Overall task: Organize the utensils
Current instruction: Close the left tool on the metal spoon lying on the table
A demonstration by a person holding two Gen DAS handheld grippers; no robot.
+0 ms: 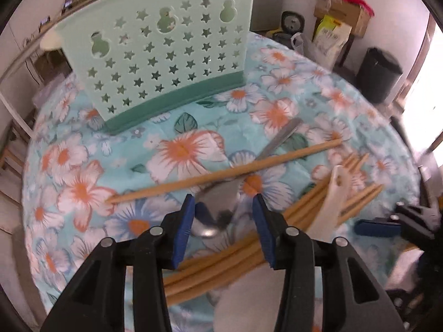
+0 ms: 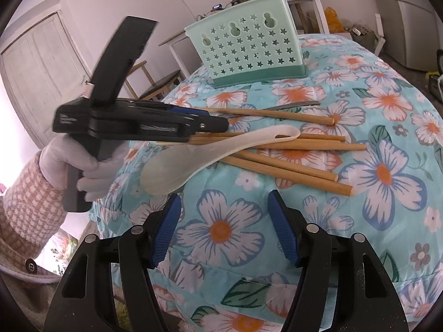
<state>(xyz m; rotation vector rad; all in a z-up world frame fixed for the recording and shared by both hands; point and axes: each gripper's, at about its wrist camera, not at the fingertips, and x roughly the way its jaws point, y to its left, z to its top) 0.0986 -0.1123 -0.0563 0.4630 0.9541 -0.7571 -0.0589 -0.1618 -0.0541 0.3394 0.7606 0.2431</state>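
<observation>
Close above the metal spoon [image 1: 218, 207], the left claw [image 1: 221, 215] hangs partly open around its bowl, holding nothing, so it likely must squeeze, lift and carry the spoon past the chopsticks [image 1: 224, 175] to the far green basket [image 1: 166, 52].

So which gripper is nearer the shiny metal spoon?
Left. The left gripper hovers right over the metal spoon; the right gripper waits further back, beyond the chopsticks.

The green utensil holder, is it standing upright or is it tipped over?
Upright. The green utensil holder stands on its darker base on the flowered cloth, its open top facing up, in both views.
</observation>
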